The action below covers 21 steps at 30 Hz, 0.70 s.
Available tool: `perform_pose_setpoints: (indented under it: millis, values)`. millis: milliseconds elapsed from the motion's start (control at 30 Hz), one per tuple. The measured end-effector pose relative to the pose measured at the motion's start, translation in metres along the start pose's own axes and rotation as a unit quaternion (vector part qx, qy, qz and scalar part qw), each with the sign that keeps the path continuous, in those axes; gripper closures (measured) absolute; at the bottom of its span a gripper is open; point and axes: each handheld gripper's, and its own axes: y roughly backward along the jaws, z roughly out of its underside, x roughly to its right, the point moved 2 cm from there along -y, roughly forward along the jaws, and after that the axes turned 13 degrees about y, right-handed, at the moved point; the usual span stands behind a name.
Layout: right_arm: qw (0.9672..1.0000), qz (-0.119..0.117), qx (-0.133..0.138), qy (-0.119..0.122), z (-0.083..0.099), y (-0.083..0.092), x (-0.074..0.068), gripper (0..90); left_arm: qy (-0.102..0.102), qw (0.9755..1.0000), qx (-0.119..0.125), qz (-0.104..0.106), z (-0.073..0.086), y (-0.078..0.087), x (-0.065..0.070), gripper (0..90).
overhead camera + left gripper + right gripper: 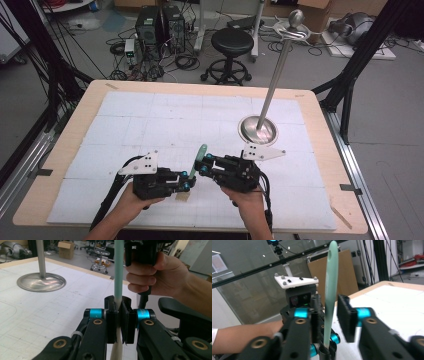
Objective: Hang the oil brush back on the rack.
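One green spatula (pixel 200 156), two grippers, apparently both gripping.

A white gridded mat (pixel 150 125) covers most of a light wooden table (pixel 85 107). On the mat's far right stands a shiny round metal base (pixel 257 130) with a tall, slanting metal pole (pixel 277 75) that ends in a ball. On the grey floor beyond the table stand a black round stool on castors (pixel 231 50), 2 black computer towers (pixel 160 27) amid tangled cables, and a brown cardboard box (pixel 312 12). Black frame struts (pixel 360 55) rise at both sides.
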Motion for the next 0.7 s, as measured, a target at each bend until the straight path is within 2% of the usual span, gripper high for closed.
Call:
perform_pose_setpoints:
  millis: [133, 167, 200, 233, 367, 467, 700]
  values:
    - [1.0000, -0.004, 0.004, -0.004, -0.001, 0.001, 0.000, 82.4, -0.003, 1.0000, 0.002, -0.002, 0.000, -0.001, 0.000, 83.1]
    - [1.0000, -0.002, 0.004, -0.002, -0.001, 0.002, 0.001, 82.5, -0.004, 0.9998, 0.002, -0.017, 0.000, -0.001, 0.000, 77.6]
    - [1.0000, -0.001, 0.007, -0.005, -0.002, 0.003, 0.001, 82.6, -0.004, 0.9996, 0.000, -0.027, 0.000, 0.000, -0.001, 67.4]
    - [0.9999, 0.002, 0.011, -0.006, -0.003, 0.006, 0.002, 82.7, -0.008, 0.9993, -0.002, -0.035, 0.000, 0.001, -0.002, 62.6]
    - [0.9995, 0.027, 0.014, -0.005, -0.010, 0.016, 0.008, 82.8, -0.013, 0.9980, 0.007, -0.061, -0.002, 0.010, -0.006, 48.4]
    - [0.9989, 0.046, 0.008, -0.002, -0.016, 0.024, 0.013, 82.8, -0.017, 0.9968, 0.019, -0.075, -0.003, 0.018, -0.009, 44.0]
    - [0.9963, 0.084, -0.016, 0.014, -0.033, 0.034, 0.024, 82.9, 0.000, 0.9920, 0.043, -0.118, 0.004, 0.042, -0.023, 33.0]
